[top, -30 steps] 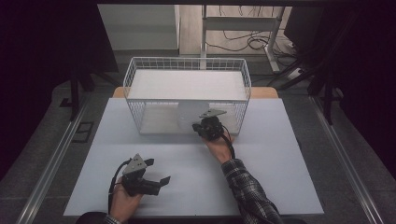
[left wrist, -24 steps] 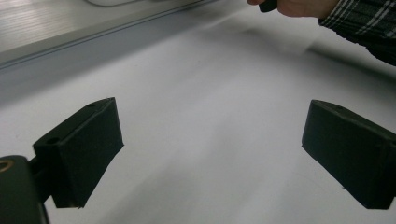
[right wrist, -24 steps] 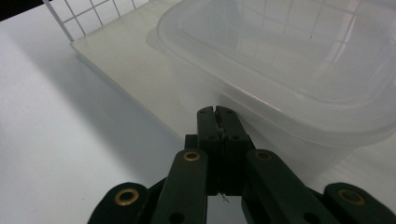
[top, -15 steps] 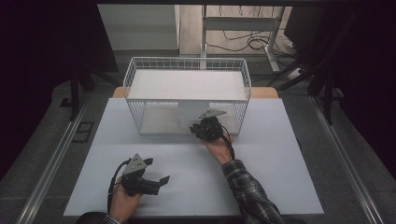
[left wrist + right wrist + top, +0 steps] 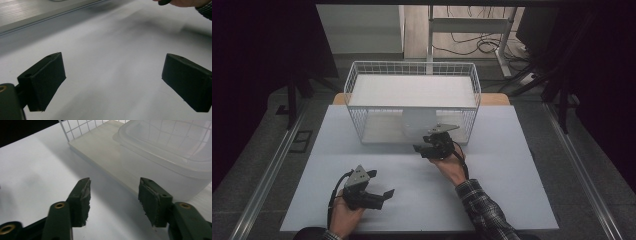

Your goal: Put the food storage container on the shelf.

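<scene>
A white wire basket point(image 5: 354, 92) stands at the back of the white table point(image 5: 512, 165), with a white board across its top. Inside it, a translucent plastic container point(image 5: 175, 150) sits on a pale base board point(image 5: 105, 147). My right gripper point(image 5: 419, 149) is just in front of the basket's front wall, pointing left. Its jaws have just been opening and now stand apart with nothing between them point(image 5: 113, 192). The container's rim lies a little beyond the fingertips. My left gripper point(image 5: 384, 196) rests near the table's front left, open and empty point(image 5: 112, 72).
The basket's wire wall point(image 5: 75, 127) rises right ahead of the right gripper. The right hand point(image 5: 185, 2) shows at the top edge of the left gripper view. A metal rail point(image 5: 267, 170) runs along the table's left side, and cables lie on the floor behind the table.
The right gripper's jaws have parted from shut to open. The hand has drawn back a little from the basket's front. The left gripper has stayed still.
</scene>
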Demonstrator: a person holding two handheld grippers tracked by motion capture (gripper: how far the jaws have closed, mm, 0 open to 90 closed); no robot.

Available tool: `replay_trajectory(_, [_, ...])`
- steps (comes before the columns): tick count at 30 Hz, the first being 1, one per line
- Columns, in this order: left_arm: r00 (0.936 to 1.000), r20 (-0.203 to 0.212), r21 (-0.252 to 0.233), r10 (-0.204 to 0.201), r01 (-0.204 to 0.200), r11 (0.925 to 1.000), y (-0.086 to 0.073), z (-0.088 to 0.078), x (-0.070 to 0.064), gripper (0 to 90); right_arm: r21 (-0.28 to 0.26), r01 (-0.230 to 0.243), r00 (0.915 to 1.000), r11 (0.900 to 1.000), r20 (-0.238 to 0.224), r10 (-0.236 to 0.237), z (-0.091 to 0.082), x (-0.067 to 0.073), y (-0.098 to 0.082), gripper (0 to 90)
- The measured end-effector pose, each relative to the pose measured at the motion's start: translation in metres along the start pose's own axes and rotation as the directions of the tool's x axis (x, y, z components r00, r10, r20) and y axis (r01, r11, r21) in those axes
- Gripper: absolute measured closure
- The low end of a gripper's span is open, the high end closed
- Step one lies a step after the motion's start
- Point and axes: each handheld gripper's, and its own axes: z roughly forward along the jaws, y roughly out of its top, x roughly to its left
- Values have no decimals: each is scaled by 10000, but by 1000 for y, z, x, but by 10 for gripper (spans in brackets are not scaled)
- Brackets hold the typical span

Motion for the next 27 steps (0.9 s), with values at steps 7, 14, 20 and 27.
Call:
replay_trajectory(7, [10000,46,24,-12,12,10000,0,1,0,43,-4,264,9997,9997,2,-264,-9,4,-4,287])
replay_trajectory(14, [10000,33,-21,24,-24,10000,0,0,1,43,20,631,9977,9980,231,-631,-16,10,-7,151])
replay_trajectory(20, [9997,174,-19,-171,172,9999,0,-4,5,49,197,817,9962,9965,298,-823,-24,15,-12,86])
replay_trajectory(27, [9998,104,28,-165,165,9999,0,-5,6,50,317,943,9952,9950,216,-950,-35,19,-20,47])
